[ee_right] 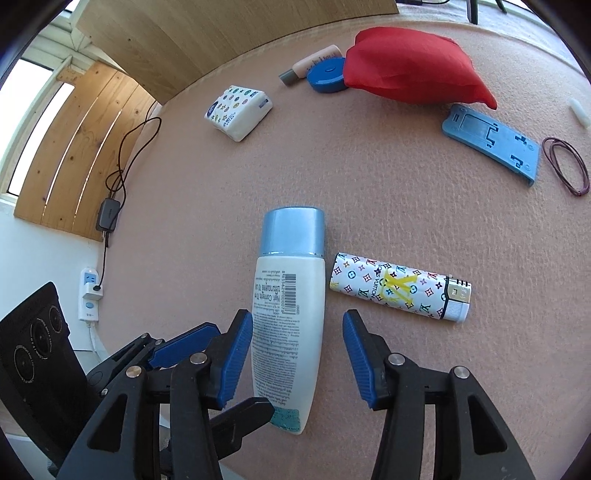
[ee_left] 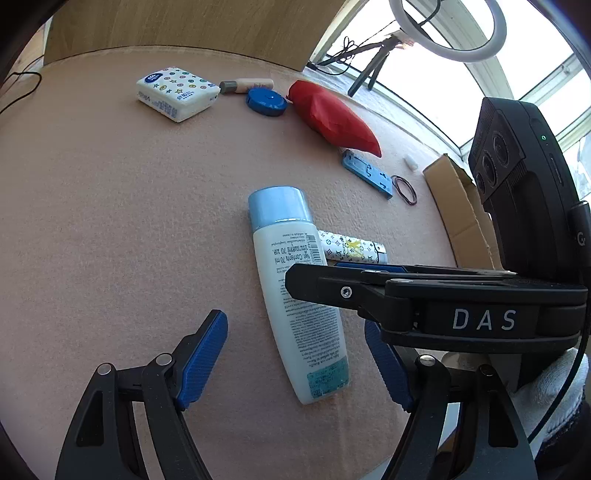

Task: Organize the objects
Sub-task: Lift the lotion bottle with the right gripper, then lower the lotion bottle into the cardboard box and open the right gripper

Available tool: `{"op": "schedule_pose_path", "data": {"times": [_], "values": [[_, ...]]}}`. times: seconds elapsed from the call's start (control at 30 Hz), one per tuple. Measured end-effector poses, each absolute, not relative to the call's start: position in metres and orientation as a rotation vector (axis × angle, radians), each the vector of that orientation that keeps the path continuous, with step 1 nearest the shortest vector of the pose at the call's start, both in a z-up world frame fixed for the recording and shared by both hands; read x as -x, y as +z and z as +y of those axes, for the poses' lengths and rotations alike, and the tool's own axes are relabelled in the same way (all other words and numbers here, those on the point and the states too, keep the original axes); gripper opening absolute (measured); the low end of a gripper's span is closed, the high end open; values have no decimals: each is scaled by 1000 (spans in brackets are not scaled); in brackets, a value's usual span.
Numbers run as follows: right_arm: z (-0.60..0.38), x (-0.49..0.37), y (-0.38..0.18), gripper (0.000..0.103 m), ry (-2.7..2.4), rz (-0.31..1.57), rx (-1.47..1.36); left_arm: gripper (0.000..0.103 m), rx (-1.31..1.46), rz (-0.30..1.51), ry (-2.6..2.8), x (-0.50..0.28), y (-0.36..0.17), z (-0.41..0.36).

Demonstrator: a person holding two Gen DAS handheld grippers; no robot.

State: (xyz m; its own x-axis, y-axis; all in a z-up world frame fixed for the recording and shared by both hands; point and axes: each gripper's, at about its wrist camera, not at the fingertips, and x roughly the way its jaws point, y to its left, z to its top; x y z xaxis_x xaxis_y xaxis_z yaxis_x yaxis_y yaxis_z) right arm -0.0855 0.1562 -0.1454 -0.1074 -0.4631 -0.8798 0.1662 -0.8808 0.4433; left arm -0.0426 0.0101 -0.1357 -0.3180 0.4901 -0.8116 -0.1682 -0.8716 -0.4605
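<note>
The bottle (ee_right: 288,317) lies flat on the pink tabletop (ee_right: 406,221), blue cap (ee_right: 293,230) pointing away, label and barcode facing up. The right claw (ee_right: 297,356) straddles its lower body, jaws apart: the left pad (ee_right: 234,360) sits right against the bottle's side, the right pad (ee_right: 360,360) just clear of it. No squeeze on it that I can see.

From the left wrist view, the bottle (ee_left: 295,295) lies between the spread pads of the left claw (ee_left: 295,363) too, jaws wide apart, touching nothing. The right claw (ee_left: 436,295), black with "DAS" on it, crosses over the bottle's right side here and hides part of it.

Just beside the bottle on the right, close to its shoulder, lies a lighter (ee_right: 400,290) in a white monogram print, its metal end pointing right. In the left wrist view, the lighter (ee_left: 351,249) peeks out between bottle and claw.

Farther back: a red pouch (ee_right: 413,70), with a blue round case (ee_right: 327,75) tucked against its left end and a beige tube (ee_right: 312,64) touching that. A tissue pack (ee_right: 238,110) sits well apart to the left. A blue stand (ee_right: 493,140) lies flat by the pouch's tip, dark rubber bands (ee_right: 567,166) just beside it, and a small white piece (ee_right: 580,110) near the edge.

A cardboard box (ee_left: 458,206) sits at the right, and a ring light (ee_left: 448,27) stands by the window.
</note>
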Motion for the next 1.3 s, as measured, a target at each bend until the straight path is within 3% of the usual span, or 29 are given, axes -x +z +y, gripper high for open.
{"op": "schedule_pose_path", "data": {"times": [0.53, 0.93, 1.3], "values": [[136, 83, -150, 44, -2022, -200, -1766, 51, 1547, -442, 2151, 51, -145, 23], [143, 78, -139, 41, -2068, -220, -1714, 50, 1503, -429, 2184, 53, -126, 36], [202, 75, -97, 41, -2194, -322, -1622, 50, 1379, -313, 2156, 69, -84, 103]]}}
